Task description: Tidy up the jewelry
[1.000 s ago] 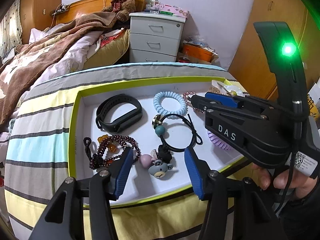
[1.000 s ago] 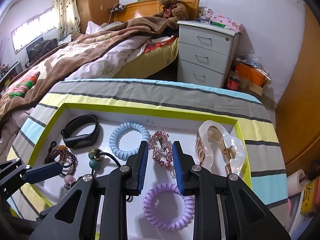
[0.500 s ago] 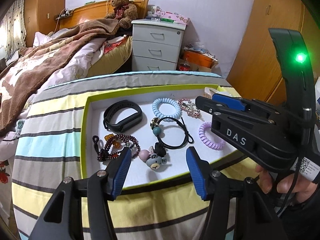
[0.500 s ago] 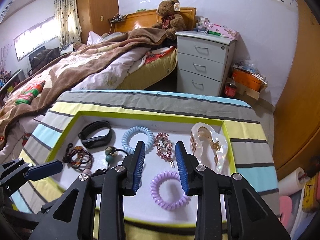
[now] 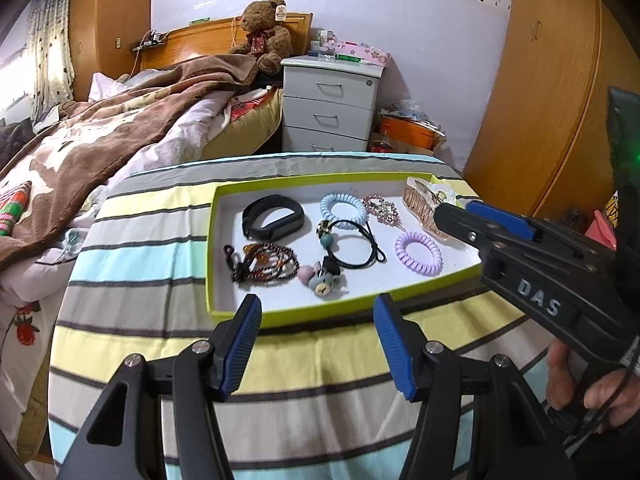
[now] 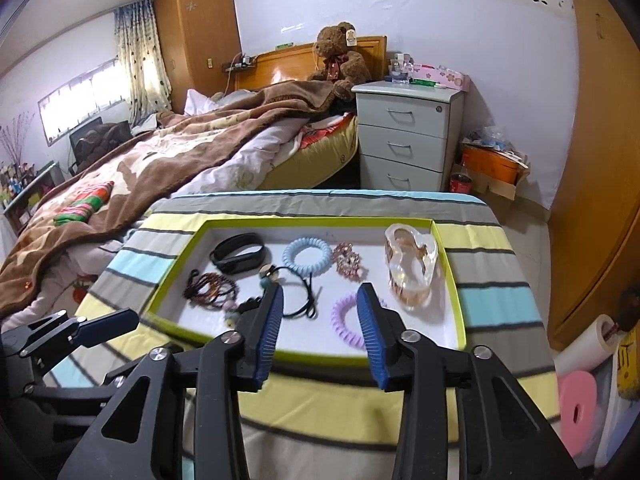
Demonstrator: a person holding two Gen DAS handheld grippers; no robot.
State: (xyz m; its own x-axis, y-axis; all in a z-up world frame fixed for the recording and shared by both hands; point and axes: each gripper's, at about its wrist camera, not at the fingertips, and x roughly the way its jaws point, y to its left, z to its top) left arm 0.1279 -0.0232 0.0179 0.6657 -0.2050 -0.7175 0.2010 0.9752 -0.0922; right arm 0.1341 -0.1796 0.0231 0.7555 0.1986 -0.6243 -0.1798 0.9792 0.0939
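Nearest the lens, the left claw (image 5: 316, 344) hangs with its blue pads spread wide and nothing between them, above the striped cloth (image 5: 160, 264) just short of the tray's near rim. The right claw (image 6: 320, 328) is also parted, somewhat less widely, and empty — it hovers over the near edge of the green-rimmed tray (image 6: 452, 276).

The tray sits on the cloth-covered counter, and all the jewelry lies inside it. Along the near side: a dark beaded bracelet (image 5: 266, 266) at left, a small grey animal charm (image 5: 323, 280) beside it, a black elastic hair tie (image 5: 352, 246) with a teal bead, and a lilac spiral hair ring (image 5: 419, 253) at right. Farther back in a row: a black wristband (image 5: 273, 222), a pale blue spiral hair ring (image 5: 343, 208), a pink rhinestone clip (image 5: 380, 208), and a clear amber claw clip (image 6: 412, 268) at the far right corner.

Beyond the counter — a bed with a brown blanket (image 6: 180, 152), a grey nightstand (image 6: 408, 136) and a teddy bear (image 6: 340, 56).
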